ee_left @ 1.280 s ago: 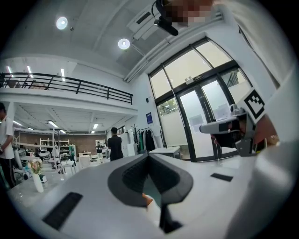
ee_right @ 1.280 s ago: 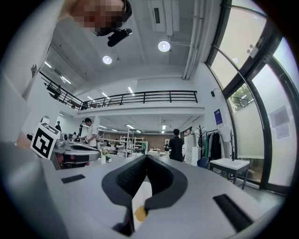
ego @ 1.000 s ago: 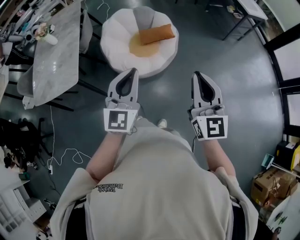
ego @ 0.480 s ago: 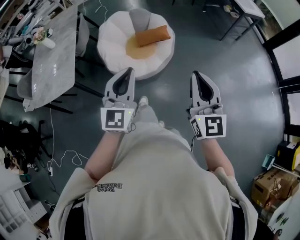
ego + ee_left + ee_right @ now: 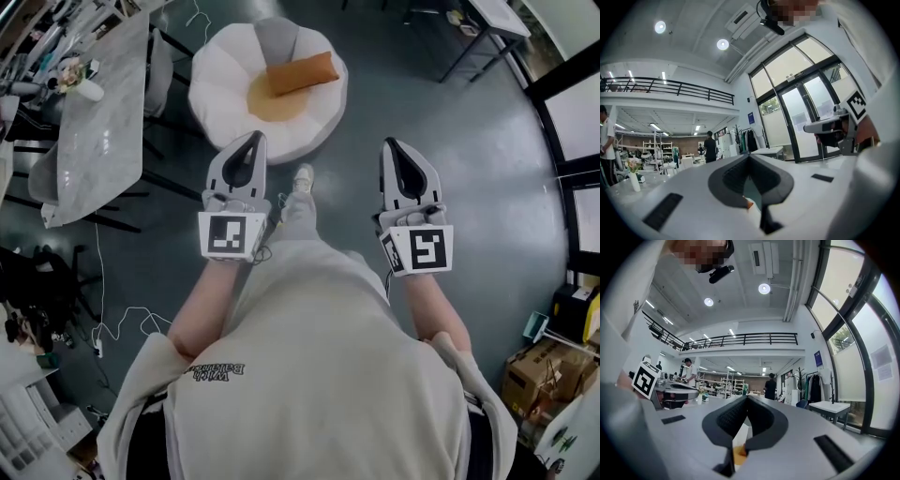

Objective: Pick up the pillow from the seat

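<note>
An orange pillow [image 5: 300,72] lies across the back of a round white seat [image 5: 217,75] with an orange middle, on the floor ahead of me in the head view. My left gripper [image 5: 256,137] points at the seat's near rim, jaws shut and holding nothing. My right gripper [image 5: 389,144] is held level with it, to the right of the seat over bare floor, jaws shut and holding nothing. In each gripper view a sliver of orange and white shows through the gap behind the shut jaws: left gripper [image 5: 750,157], right gripper [image 5: 747,398].
A grey marble-topped table [image 5: 98,122] with a vase stands at the left, close to the seat. Cables trail on the floor at lower left. Another table's legs [image 5: 483,37] are at upper right, and boxes [image 5: 539,370] at lower right. Other people stand far off in the hall.
The seat and pillow have come a little nearer to both grippers as I step forward, one foot now showing ahead. Both grippers stay shut.
</note>
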`<state>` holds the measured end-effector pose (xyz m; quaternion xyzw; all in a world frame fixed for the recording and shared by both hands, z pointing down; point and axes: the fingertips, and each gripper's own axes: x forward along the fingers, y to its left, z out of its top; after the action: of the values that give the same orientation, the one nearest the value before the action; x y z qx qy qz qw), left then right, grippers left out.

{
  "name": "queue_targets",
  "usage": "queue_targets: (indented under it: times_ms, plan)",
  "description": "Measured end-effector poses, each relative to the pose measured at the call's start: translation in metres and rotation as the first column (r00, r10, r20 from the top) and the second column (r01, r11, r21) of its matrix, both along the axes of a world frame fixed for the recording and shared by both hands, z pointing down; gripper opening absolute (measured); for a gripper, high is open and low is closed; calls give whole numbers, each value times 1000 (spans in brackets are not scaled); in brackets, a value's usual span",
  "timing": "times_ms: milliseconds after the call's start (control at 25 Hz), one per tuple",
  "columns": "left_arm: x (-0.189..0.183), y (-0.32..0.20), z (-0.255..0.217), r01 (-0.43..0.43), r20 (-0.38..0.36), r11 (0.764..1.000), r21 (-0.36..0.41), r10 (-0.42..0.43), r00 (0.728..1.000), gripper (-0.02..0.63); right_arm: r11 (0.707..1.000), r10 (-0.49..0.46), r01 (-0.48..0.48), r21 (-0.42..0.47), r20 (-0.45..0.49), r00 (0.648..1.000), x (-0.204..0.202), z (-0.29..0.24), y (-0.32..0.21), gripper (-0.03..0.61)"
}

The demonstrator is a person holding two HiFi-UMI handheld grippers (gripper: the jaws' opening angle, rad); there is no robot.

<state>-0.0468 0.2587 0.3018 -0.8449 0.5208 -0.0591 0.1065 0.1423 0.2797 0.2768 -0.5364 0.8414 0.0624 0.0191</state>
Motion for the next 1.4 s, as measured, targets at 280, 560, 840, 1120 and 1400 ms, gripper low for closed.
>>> queue_targets:
  times_ms: [280, 560, 840, 1120, 1400]
  plan:
    - [-1, -43, 2, 11, -24, 1000, -24, -12, 1000, 10, 1000, 3, -3, -9, -17, 1000, 3, -1, -39, 8]
    - [2, -94, 4, 11, -45, 998, -54, -13, 999, 11, 1000, 10, -10, -28, -12, 1000, 2, 6, -94, 8]
    - [0, -171, 1, -9, -30, 997, -78, 7, 1000, 11, 998, 9, -9, -60, -9, 1000, -11, 5, -168, 8]
    - [-3, -247, -11, -30, -50, 996, -80, 26, 998, 11, 997, 26, -27, -78, -11, 1000, -19, -1, -238, 8]
    - [-16, -300, -5, -36, -71, 994, -104, 28, 997, 11, 995, 43, -45, -85, -30, 999, -30, -2, -292, 8]
